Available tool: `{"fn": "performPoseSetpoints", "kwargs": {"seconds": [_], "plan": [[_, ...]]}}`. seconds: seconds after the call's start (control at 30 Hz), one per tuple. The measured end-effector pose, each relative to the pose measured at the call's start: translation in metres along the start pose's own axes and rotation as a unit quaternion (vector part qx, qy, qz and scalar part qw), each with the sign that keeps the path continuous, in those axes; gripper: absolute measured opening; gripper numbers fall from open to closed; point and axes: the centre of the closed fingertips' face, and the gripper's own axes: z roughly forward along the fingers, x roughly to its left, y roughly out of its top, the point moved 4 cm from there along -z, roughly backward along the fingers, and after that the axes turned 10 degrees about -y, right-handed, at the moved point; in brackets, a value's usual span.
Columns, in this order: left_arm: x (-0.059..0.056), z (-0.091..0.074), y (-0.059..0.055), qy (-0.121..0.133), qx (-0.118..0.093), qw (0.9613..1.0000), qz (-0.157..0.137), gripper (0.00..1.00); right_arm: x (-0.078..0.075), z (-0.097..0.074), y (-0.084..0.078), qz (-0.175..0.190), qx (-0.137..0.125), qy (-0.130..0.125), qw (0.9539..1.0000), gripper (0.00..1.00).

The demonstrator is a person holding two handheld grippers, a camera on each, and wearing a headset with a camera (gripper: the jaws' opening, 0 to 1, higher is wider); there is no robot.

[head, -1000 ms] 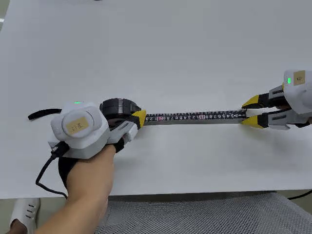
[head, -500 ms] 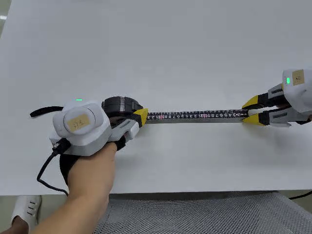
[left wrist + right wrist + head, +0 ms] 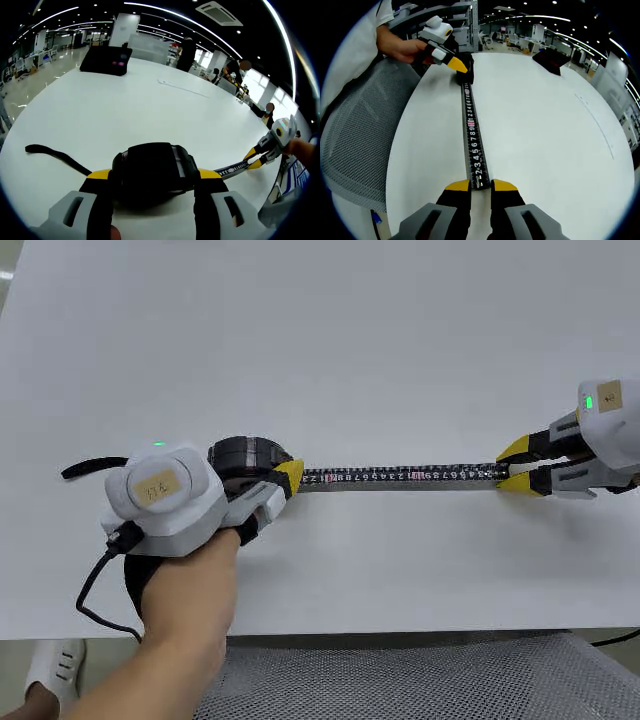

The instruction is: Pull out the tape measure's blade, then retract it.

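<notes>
Black-cased, the tape sits near the desk's front-left corner in the head view. It is clamped between the jaws of the left gripper, and its strap trails toward the left edge. The blade runs straight toward the right edge, where the right gripper pinches its tip with jaws nearly together. In the left gripper view the tape sits squarely between both yellow tips, held by its flat sides. In the right gripper view the numbered blade stretches away from the closed jaws to the tape. The blade is probably thin, springy steel with slick faces. It would likely buckle if pushed and whip back if released, so the tip is the place to hold while easing it in. The tape's body looks rigid and fairly hefty, safe to grip firmly.
</notes>
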Motion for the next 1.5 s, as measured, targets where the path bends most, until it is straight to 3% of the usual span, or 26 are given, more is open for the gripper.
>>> {"fn": "performPoseSetpoints", "kwargs": {"seconds": [0.6,1.5], "plan": [[0.001,-0.001,-0.002,-0.002,0.010,0.9999,0.005,0.59,0.000,0.000,0.002,0.006,0.003,0.006,1.0000,0.10],[0.005,-0.001,0.000,-0.015,0.010,0.9998,-0.004,0.59,0.001,0.024,0.037,0.008,-0.020,0.025,0.9995,0.10]]}}
